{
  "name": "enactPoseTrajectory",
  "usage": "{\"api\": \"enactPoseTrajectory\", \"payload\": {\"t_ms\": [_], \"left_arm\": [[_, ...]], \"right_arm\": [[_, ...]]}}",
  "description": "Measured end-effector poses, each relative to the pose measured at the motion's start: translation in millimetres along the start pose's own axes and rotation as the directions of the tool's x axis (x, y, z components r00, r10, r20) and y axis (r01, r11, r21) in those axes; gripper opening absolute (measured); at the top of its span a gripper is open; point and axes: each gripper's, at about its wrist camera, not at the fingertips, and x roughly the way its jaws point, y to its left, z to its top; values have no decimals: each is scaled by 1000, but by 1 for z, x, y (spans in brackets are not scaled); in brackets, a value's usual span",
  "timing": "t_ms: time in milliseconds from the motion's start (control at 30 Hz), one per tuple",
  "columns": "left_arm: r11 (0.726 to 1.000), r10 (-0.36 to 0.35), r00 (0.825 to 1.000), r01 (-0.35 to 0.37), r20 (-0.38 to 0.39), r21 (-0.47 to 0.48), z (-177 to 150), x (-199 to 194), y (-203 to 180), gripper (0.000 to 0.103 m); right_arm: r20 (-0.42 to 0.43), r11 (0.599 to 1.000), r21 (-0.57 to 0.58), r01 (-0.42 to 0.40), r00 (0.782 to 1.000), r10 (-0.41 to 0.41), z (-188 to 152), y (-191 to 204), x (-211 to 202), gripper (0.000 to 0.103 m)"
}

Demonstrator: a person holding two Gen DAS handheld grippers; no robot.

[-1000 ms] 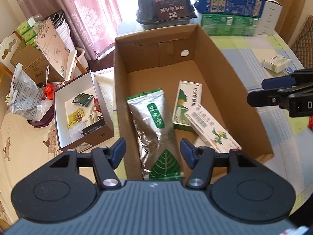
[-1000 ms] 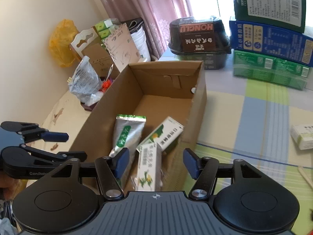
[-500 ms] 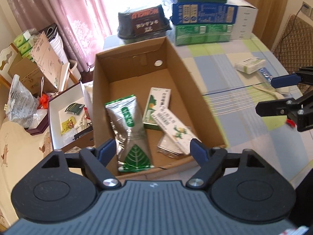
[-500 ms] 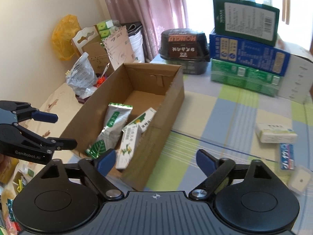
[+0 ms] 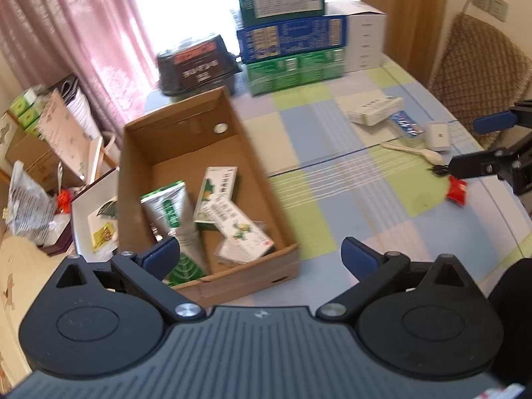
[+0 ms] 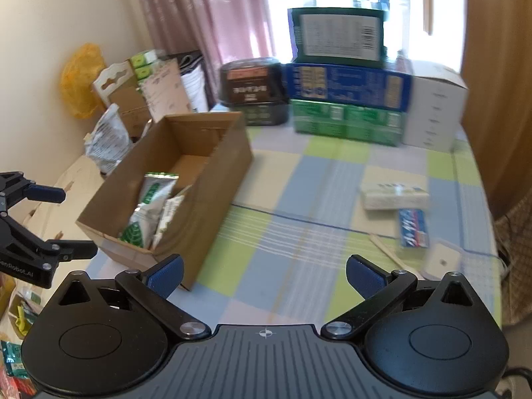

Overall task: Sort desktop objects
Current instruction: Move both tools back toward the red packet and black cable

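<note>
My left gripper point(image 5: 259, 256): jaws wide, empty, near cardboard box point(image 5: 252, 169).
My right gripper point(image 6: 264, 272): jaws wide, empty.
Box contents: silver-green pouch point(image 5: 173, 212), medicine cartons point(image 5: 217, 191).
Right tabletop: white carton point(image 6: 394, 196), blue packet point(image 6: 412, 229).

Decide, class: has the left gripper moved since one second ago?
Yes. The left gripper has pulled back from the cardboard box, which now looks smaller, and its jaws have opened wider.

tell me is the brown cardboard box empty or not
Not empty: the brown cardboard box holds a silver-green foil pouch and white-green cartons.
</note>
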Motion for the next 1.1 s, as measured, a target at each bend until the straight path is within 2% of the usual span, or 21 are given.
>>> {"api": "enactPoseTrajectory", "payload": {"t_ms": [300,633,933,1100], "left_arm": [[995,-75,997,74,20,65,7,3,-59,102],[980,-162,987,160,5,116,13,26,-122,101],[963,-213,977,215,-28,159,14,49,-163,101],[950,-227,972,233,-54,207,14,64,-178,101]], "right_arm": [[16,991,73,110,994,-111,-33,-74,-48,101],[-7,963,169,209,977,-211,-74,-148,-79,101],[-40,965,142,220,975,-217,-104,-171,-75,101],[-63,979,86,187,981,-182,-114,-174,-59,101]]}}
